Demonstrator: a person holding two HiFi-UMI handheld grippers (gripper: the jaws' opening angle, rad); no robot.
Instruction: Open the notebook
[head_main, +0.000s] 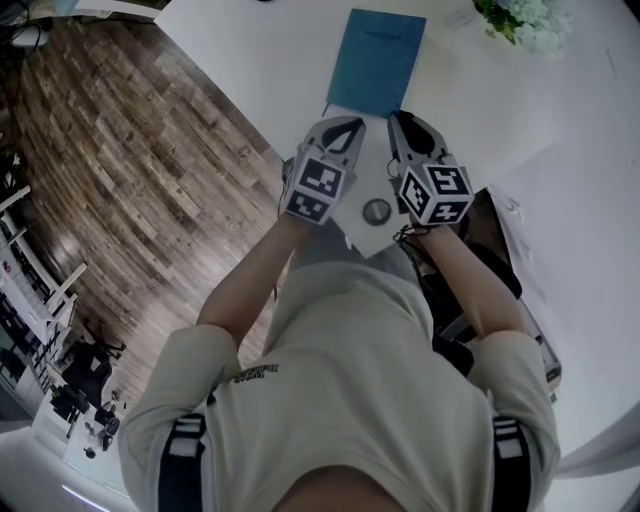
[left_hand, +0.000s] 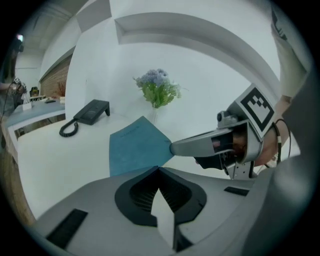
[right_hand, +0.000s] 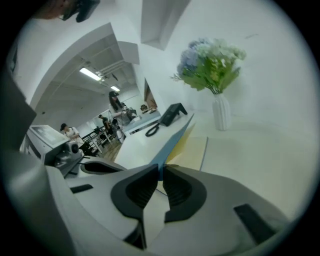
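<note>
Head view: we see the notebook (head_main: 378, 62) lying on the white table (head_main: 240, 45). The left gripper (head_main: 352, 122) is at its near left corner and the right gripper (head_main: 394, 117) at its near right.
Left gripper view: our jaws meet at the tips with nothing plainly between them, just at the notebook's near edge. A phone (left_hand: 90, 112) lies beyond.
Right gripper view: our jaws pinch the blue cover (right_hand: 177, 143), raised off a cream page (right_hand: 191, 150). A vase (right_hand: 221, 112) of flowers stands behind.

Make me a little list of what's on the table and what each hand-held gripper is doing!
table: white
notebook: blue, cover's near corner lifted off a yellowish page
right hand-held gripper: shut on notebook cover
left hand-held gripper: shut, tips at notebook's near edge
others: flowers in white vase, black telephone
</note>
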